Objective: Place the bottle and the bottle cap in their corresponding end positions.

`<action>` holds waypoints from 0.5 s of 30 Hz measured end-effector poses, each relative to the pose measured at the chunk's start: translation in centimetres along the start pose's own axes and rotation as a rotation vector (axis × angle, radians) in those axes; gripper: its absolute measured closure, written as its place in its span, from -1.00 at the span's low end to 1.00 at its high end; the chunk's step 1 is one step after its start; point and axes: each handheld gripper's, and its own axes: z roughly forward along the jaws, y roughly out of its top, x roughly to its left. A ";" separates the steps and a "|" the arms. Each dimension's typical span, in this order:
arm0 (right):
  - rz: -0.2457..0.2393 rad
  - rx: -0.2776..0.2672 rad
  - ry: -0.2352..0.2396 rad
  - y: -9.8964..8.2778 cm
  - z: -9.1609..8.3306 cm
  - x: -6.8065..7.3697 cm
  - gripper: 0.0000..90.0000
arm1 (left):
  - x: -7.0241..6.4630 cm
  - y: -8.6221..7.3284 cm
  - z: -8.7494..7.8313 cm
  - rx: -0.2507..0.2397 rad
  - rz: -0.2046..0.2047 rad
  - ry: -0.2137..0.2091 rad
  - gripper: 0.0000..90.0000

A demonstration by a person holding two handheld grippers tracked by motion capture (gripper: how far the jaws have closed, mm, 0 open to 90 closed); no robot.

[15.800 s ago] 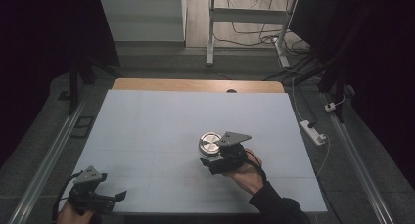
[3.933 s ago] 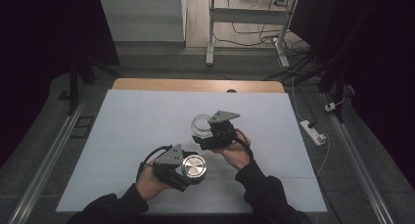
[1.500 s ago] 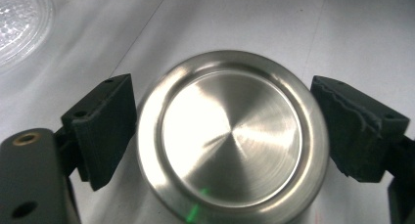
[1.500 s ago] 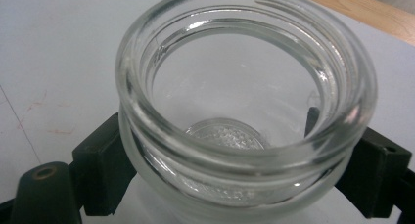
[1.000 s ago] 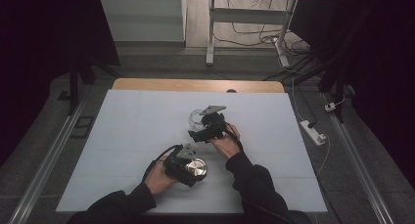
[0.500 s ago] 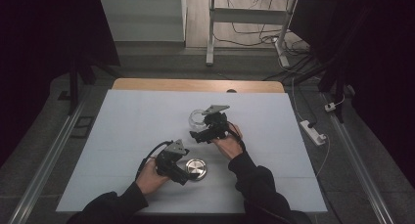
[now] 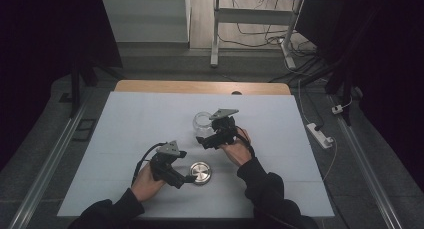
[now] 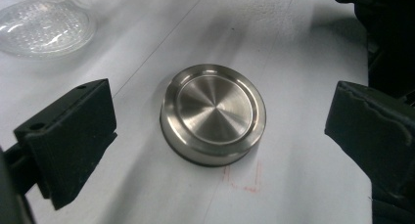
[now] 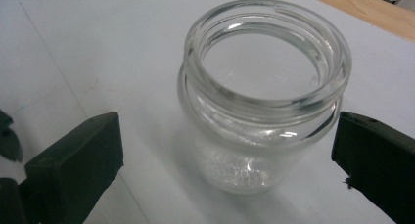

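A round brushed-metal lid (image 7: pixel 200 172) (image 8: pixel 213 114) lies flat on the white table. My left gripper (image 7: pixel 190 176) (image 8: pixel 222 136) is just left of it. Its jaws have just been opening and stand wide, with the lid between them and untouched. An open, empty glass jar (image 7: pixel 203 123) (image 9: pixel 264 97) stands upright farther back. My right gripper (image 7: pixel 204 138) (image 9: pixel 227 165) sits at the jar's near side. Its jaws have just been opening too. The jar stands between them with a gap on each side.
The white table cover (image 7: pixel 125 139) ends in a wooden strip (image 7: pixel 200 86) at the far edge. A white power strip (image 7: pixel 320 135) lies off the table's right side. Metal rails run along both sides. A faint red mark (image 8: pixel 242 180) is near the lid.
The left gripper has drawn back to the left and let go of the lid, which now lies bare on the table. The right jaws have widened off the jar; that hand stayed put.
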 end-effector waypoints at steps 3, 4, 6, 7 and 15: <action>-0.001 -0.005 0.002 -0.2 -0.3 0.1 -1.00 | 0.0 -0.3 -0.4 -0.001 0.000 0.005 -1.00; 0.000 -0.004 0.001 -0.2 -0.4 0.1 -1.00 | 0.0 -0.3 -0.6 -0.005 0.000 0.007 -1.00; -0.006 -0.006 0.002 -0.4 -0.6 0.2 -1.00 | 0.0 -0.3 -0.9 -0.008 -0.001 0.004 -1.00; -0.004 -0.005 0.006 -0.4 -0.7 0.3 -1.00 | 0.0 -0.4 -1.1 -0.012 -0.004 0.006 -1.00; -0.003 0.002 0.036 -1.0 -1.4 0.7 -1.00 | 0.1 -0.8 -1.9 -0.020 -0.004 0.013 -1.00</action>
